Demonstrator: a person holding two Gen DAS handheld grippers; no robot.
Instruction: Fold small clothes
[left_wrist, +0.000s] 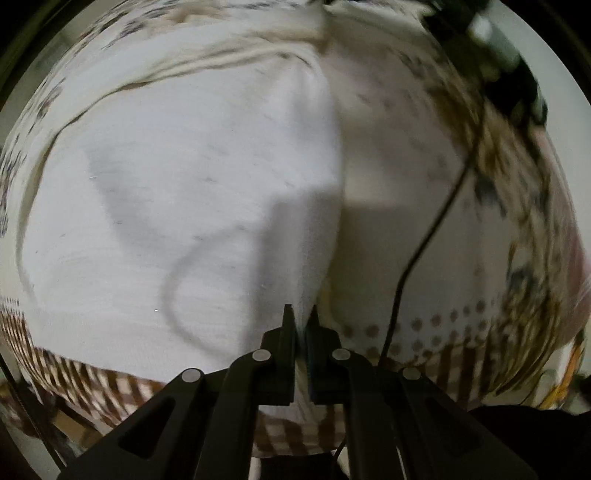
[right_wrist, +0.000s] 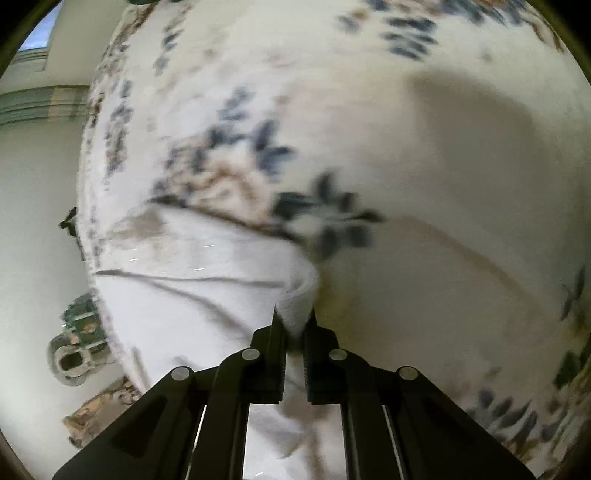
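Both tools, left and right, each clenched on white garment edge.

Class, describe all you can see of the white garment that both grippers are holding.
The white garment looks like soft, finely knit fabric, plain apart from faint grey curved marks and a cream ribbed edge. It lies spread on a patterned cloth. A fold runs up from the left hand-held gripper, which pinches it; the right hand-held gripper pinches a bunched edge. Motion blur hides finer detail.

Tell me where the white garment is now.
The white garment fills the left of both wrist views, spread on the patterned cloth, its edge pinched by the left gripper and right gripper.
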